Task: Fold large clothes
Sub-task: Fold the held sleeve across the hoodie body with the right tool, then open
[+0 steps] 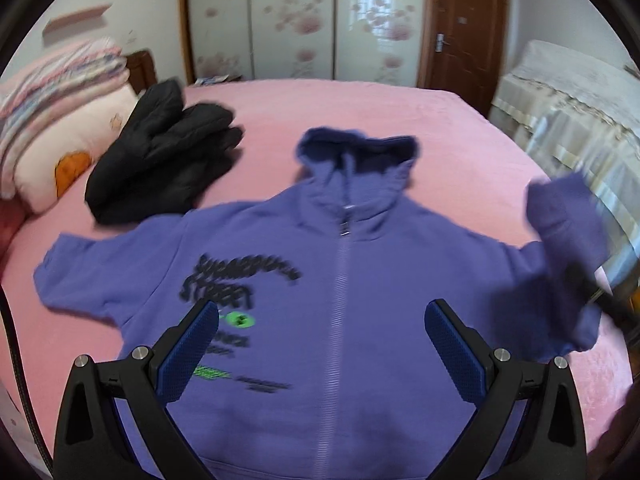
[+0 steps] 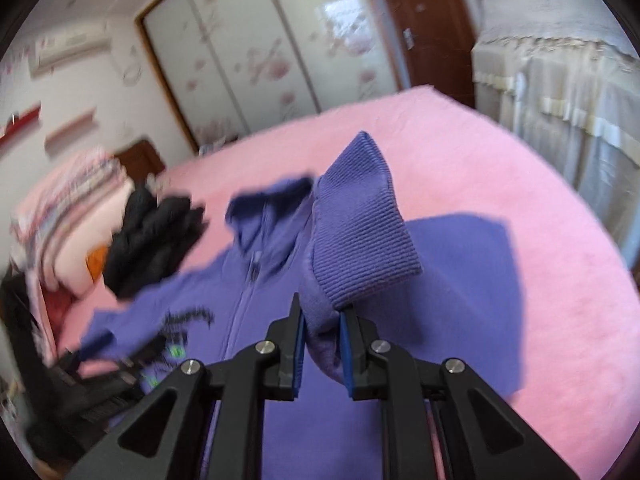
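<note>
Open pink bed (image 1: 400, 112) beyond hoodie (image 1: 360, 280), black jacket (image 1: 160, 152) blocking far left

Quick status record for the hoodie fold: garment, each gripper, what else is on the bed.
garment: purple hoodie flat on pink bed, zipped, front up, hood away from camera
right gripper: jaws shut on sleeve cuff, lifted off bed
left gripper: jaws open, empty, above hoodie chest
other: black jacket folded beside pillows
</note>
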{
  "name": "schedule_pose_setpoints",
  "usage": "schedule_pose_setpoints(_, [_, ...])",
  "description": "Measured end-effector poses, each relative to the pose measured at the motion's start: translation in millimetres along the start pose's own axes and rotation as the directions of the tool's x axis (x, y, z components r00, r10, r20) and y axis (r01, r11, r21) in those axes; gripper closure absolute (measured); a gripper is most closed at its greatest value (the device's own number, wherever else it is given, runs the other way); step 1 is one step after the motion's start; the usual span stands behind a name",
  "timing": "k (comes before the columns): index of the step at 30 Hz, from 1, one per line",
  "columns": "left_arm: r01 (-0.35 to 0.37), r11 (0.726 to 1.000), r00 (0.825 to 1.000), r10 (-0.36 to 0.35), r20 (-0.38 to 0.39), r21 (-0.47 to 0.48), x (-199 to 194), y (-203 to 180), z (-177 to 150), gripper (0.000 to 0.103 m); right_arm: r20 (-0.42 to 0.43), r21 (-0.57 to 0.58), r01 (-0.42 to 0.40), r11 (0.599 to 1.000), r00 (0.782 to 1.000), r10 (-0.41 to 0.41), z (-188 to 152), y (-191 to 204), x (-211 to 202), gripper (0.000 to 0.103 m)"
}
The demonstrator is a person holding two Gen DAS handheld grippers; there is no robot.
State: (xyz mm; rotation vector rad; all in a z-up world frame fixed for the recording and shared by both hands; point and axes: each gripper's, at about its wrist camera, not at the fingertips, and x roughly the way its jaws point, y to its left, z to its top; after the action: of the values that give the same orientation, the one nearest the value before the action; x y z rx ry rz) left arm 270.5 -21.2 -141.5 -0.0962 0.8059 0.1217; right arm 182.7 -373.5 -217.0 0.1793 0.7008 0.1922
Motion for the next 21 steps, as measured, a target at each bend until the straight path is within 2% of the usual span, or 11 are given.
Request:
schedule_pose_setpoints(4, [0.045, 0.998, 0.998, -0.047, -0.049, -0.047, 19.5, 30.4, -10.0, 0.001, -0.110, -0.109, 0.091, 0.990, 0.989, -0.103, -36.8, 32.1, 63.5, 0.085])
schedule_pose_setpoints(6, [0.067, 0.997, 0.994, -0.070, -0.083, -0.046, 30.2, 33.3, -16.1, 0.001, -0.181, -0.153, 0.137, 0.979, 0.970, -0.164, -56.3, 36.5, 88.6, 0.084])
schedule_pose_setpoints(9, [0.108, 0.993, 0.988, -0.111, -0.111, -0.040, 38.9, 31.3, -25.1, 0.001, -0.235, -0.181, 0.174, 0.968, 0.948, -0.215, -74.1, 34.5, 104.4, 0.083])
schedule_pose_setpoints(11, [0.156, 0.987, 0.979, -0.161, -0.124, -0.047, 42.6, 26.5, -29.1, 0.001, -0.222, -0.192, 0.183, 0.964, 0.949, -0.224, -76.7, 33.7, 100.1, 0.080])
schedule_pose_setpoints(14, [0.220, 0.973, 0.963, -0.229, -0.142, -0.075, 50.2, 20.6, -30.5, 0.001, -0.189, -0.191, 0.143, 0.971, 0.965, -0.179, -76.0, 34.8, 82.5, 0.056])
schedule_pose_setpoints(15, [0.240, 0.967, 0.957, -0.251, -0.147, -0.084, 51.8, 18.6, -31.2, 0.001, -0.170, -0.193, 0.125, 0.973, 0.973, -0.158, -76.3, 36.9, 71.8, 0.046])
schedule_pose_setpoints(16, [0.258, 0.962, 0.952, -0.269, -0.150, -0.090, 53.9, 16.1, -31.3, 0.001, -0.152, -0.197, 0.118, 0.973, 0.977, -0.149, -77.5, 38.8, 63.0, 0.041])
schedule_pose_setpoints(21, [0.326, 0.941, 0.925, -0.338, -0.175, -0.094, 61.1, 0.3, -35.3, 0.001, -0.096, -0.161, 0.095, 0.982, 0.989, -0.112, -80.0, 44.3, 28.5, 0.041])
